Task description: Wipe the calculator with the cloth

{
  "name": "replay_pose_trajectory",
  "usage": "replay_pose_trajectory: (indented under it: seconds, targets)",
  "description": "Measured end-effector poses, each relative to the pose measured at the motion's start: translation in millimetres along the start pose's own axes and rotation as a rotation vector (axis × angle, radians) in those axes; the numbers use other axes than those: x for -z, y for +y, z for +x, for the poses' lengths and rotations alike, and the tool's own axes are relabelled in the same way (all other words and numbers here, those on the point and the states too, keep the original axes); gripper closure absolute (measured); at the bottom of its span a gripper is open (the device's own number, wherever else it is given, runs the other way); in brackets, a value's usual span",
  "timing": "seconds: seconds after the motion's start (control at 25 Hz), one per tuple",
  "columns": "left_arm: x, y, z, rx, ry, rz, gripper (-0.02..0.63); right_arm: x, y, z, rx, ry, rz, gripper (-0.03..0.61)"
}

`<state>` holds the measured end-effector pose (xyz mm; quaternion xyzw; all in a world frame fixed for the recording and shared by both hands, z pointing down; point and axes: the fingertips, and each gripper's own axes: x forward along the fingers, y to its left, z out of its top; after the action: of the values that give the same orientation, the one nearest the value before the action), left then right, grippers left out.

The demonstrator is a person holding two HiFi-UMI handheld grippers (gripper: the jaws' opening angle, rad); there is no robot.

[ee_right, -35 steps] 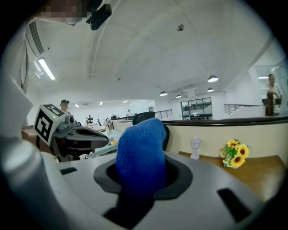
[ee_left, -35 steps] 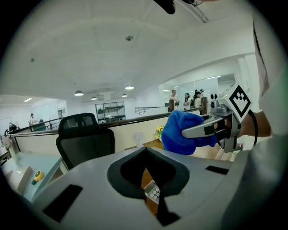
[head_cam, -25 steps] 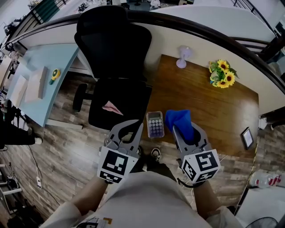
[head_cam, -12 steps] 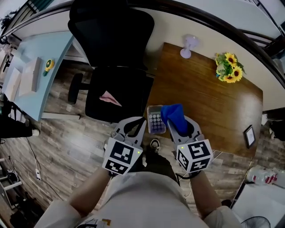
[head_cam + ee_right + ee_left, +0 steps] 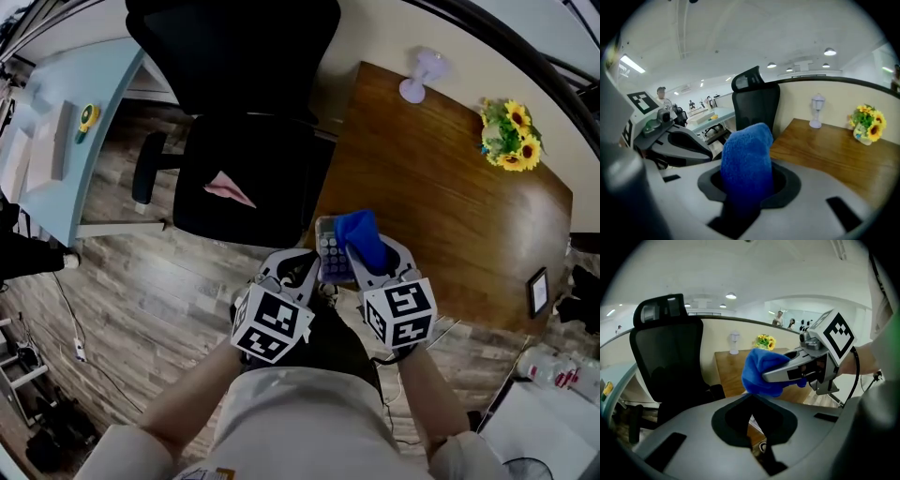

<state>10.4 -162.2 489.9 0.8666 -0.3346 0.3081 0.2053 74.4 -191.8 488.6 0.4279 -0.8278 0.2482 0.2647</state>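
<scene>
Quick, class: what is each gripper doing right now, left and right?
Left gripper: closed, nothing visible in it.
Right gripper: closed on the blue cloth.

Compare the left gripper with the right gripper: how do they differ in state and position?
The right gripper's jaws clamp the blue cloth; the left gripper's jaws meet with nothing between them. The right gripper holds its cloth over the calculator, while the left gripper sits beside the calculator's left edge. Both are grey, two-jawed and held side by side.
</scene>
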Motion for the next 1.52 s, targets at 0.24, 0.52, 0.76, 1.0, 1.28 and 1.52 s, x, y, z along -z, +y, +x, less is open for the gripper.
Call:
replay_pose_trajectory:
  seconds: [0.24, 0.52, 0.76, 1.0, 1.28, 1.52]
  targets:
    - [38.0, 7.4, 41.9, 0.024, 0.058, -0.046, 0.612, 25.2, -9.9, 36.2, -0.018, 0.046, -0.011, 0.444]
    - [69.4, 11.3, 78.1, 0.062, 0.117, -0.071, 0.611, 42.0, -15.4, 61.7, -0.029, 0.084, -0.029, 0.443]
    - [86.7, 7.9, 93.6, 0.089, 0.145, -0.118, 0.612, 54.2, -16.8, 70.6, -0.046, 0.119, -0.038, 0.443]
    - [87.4, 10.3, 95.3, 0.093, 0.112, -0.164, 0.611, 49.4, 6.9, 87.6, -0.129, 0.145, -0.087, 0.443]
    - [86.0, 9.3, 93.9, 0.07, 0.121, -0.13, 0.612, 61.8, 24.2, 109.4, -0.186, 0.218, -0.222, 0.445]
    - [86.3, 8.0, 94.7, 0.058, 0.112, -0.105, 0.612, 70.5, 7.5, 103.9, -0.178, 0.251, -0.243, 0.443]
